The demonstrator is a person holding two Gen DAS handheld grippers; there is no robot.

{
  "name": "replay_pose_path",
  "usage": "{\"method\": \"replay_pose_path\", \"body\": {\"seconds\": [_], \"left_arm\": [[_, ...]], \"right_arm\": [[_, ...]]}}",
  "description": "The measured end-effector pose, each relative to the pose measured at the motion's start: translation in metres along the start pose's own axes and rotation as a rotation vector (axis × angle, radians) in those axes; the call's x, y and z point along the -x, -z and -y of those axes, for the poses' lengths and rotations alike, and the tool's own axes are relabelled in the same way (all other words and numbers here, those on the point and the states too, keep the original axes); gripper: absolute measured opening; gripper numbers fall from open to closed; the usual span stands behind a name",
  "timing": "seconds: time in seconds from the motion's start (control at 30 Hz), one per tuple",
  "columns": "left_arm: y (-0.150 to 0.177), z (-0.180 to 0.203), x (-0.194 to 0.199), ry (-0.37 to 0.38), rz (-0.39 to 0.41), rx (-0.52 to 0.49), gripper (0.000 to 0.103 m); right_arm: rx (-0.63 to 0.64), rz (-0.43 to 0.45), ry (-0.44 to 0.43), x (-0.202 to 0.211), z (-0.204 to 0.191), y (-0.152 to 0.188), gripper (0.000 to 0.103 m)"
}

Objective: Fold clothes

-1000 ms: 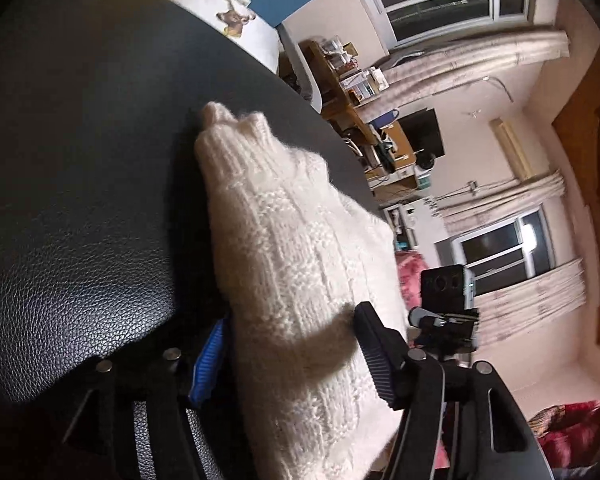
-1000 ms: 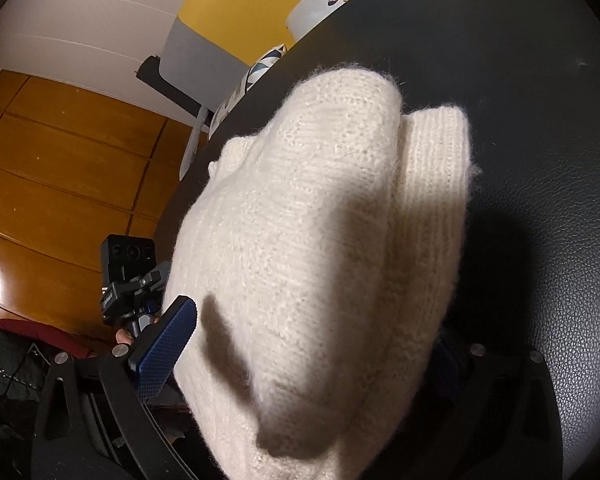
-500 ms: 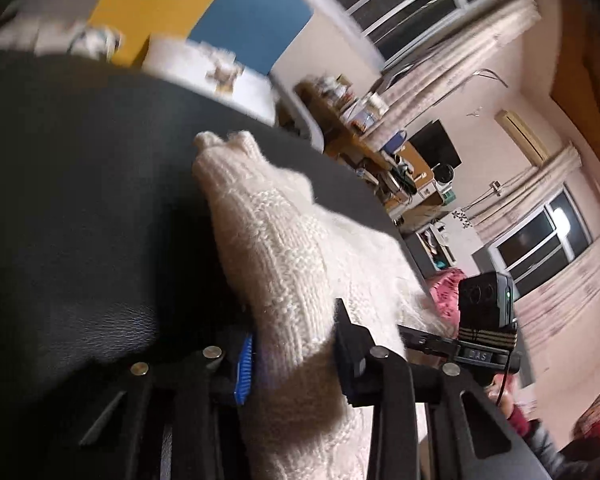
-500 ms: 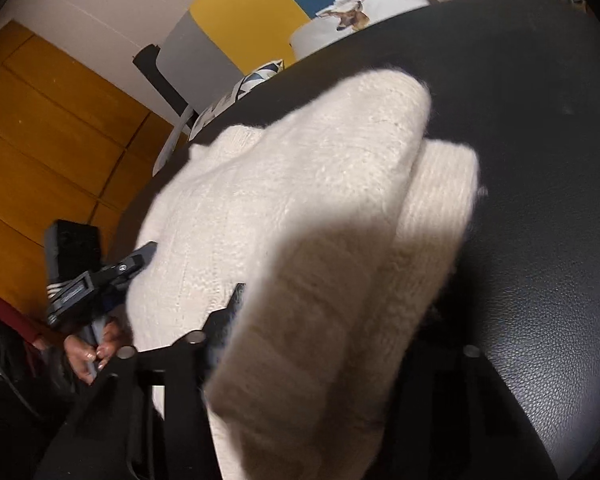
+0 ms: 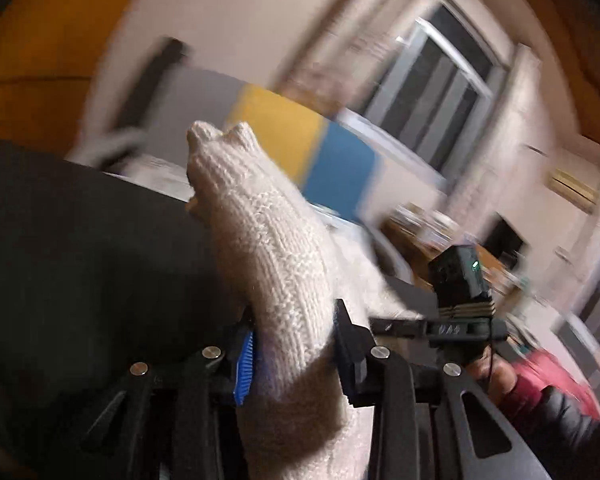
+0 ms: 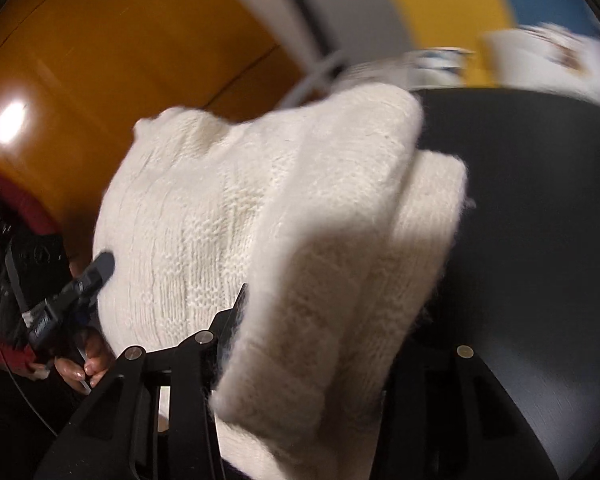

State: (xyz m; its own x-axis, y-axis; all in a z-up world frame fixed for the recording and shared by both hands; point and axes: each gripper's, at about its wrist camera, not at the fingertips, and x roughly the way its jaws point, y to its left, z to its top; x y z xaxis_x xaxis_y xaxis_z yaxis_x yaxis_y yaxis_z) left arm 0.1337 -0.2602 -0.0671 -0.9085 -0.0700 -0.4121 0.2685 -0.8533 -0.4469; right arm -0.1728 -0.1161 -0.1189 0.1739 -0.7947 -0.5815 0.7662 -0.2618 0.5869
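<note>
Both grippers have the cream knit sweater (image 5: 268, 240)! The left gripper (image 5: 294, 340) has its jaws pinching a thick fold of the knit, the blue pad pressed into the wool. The right gripper (image 6: 320, 344) has its jaws clamped on the other bunched edge, the wool bulging over them. The sweater (image 6: 260, 208) is raised above the black leather desk (image 6: 540, 240), its far end drooping toward that surface. A hand (image 6: 86, 364) grips the opposite handle; the background is blurred.
</note>
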Motion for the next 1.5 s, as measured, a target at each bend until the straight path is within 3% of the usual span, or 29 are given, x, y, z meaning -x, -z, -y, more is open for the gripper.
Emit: {"method": "replay_pose_path", "body": {"seconds": [0.07,0.2,0.23,0.27,0.33,0.37,0.43,0.5,0.57,0.6,0.67,0.73,0.8,0.87,0.93,0.97,1.03,1.07,1.2,1.27,1.37,1.5], "left_arm": [[-0.003,-0.034,0.01,-0.105,0.006,0.044,0.035],[0.004,-0.105,-0.013,-0.326,-0.116,0.199,0.036],[0.007,-0.119,-0.017,-0.357,-0.137,0.251,0.036],[0.01,-0.128,-0.018,-0.37,-0.146,0.286,0.037],[0.012,-0.137,-0.018,-0.375,-0.148,0.303,0.041],[0.013,-0.139,-0.018,-0.376,-0.149,0.308,0.041],[0.01,-0.134,-0.014,-0.381,-0.151,0.291,0.041],[0.007,-0.128,-0.005,-0.434,-0.141,0.241,0.041],[0.006,-0.122,0.011,-0.484,-0.103,0.201,0.038],[0.005,-0.12,0.021,-0.491,-0.074,0.188,0.038],[0.002,-0.115,0.032,-0.468,-0.028,0.177,0.038],[-0.004,-0.109,0.028,-0.443,0.006,0.16,0.039],[-0.005,-0.111,0.012,-0.438,-0.01,0.163,0.038],[-0.003,-0.118,-0.008,-0.439,-0.047,0.18,0.039],[-0.001,-0.124,-0.028,-0.44,-0.085,0.196,0.04],[0.0,-0.127,-0.038,-0.44,-0.104,0.205,0.041],[0.002,-0.133,-0.054,-0.439,-0.135,0.217,0.044],[0.001,-0.134,-0.054,-0.435,-0.137,0.216,0.044],[-0.009,-0.134,-0.045,-0.435,-0.129,0.231,0.043],[-0.017,-0.13,-0.035,-0.434,-0.071,0.224,0.042],[-0.03,-0.123,-0.03,-0.424,-0.023,0.195,0.042],[-0.039,-0.123,-0.053,-0.448,-0.048,0.198,0.042]], "right_arm": [[0.058,-0.061,-0.034,-0.048,-0.022,-0.033,0.045],[0.132,-0.223,0.029,-0.149,-0.043,-0.073,0.045],[0.132,-0.22,0.043,-0.15,-0.042,-0.074,0.048],[0.131,-0.217,0.058,-0.152,-0.041,-0.075,0.065],[0.131,-0.211,0.086,-0.155,-0.039,-0.077,0.083],[0.13,-0.208,0.101,-0.156,-0.038,-0.078,0.088],[0.13,-0.202,0.13,-0.159,-0.037,-0.081,0.088],[0.129,-0.197,0.158,-0.162,-0.035,-0.083,0.088],[0.2,-0.122,0.21,-0.142,-0.05,-0.086,0.088],[0.255,-0.076,0.219,-0.127,-0.064,-0.086,0.088],[0.358,-0.036,0.119,-0.1,-0.095,-0.081,0.088],[0.45,-0.078,0.023,-0.104,-0.123,-0.078,0.088],[0.528,-0.135,-0.037,-0.115,-0.143,-0.072,0.088],[0.537,-0.207,0.014,-0.138,-0.131,-0.069,0.088],[0.436,-0.282,0.138,-0.172,-0.088,-0.063,0.088],[0.369,-0.285,0.157,-0.182,-0.066,-0.061,0.096],[0.241,-0.134,0.032,-0.17,-0.036,-0.057,0.096],[0.242,-0.115,0.028,-0.168,-0.035,-0.054,0.096],[0.299,-0.151,0.067,-0.177,-0.052,-0.055,0.096],[0.301,-0.193,0.074,-0.179,-0.059,-0.067,0.096],[0.388,-0.157,0.072,-0.153,-0.088,-0.086,0.096],[0.507,-0.141,0.024,-0.167,-0.123,-0.107,0.096]]}}
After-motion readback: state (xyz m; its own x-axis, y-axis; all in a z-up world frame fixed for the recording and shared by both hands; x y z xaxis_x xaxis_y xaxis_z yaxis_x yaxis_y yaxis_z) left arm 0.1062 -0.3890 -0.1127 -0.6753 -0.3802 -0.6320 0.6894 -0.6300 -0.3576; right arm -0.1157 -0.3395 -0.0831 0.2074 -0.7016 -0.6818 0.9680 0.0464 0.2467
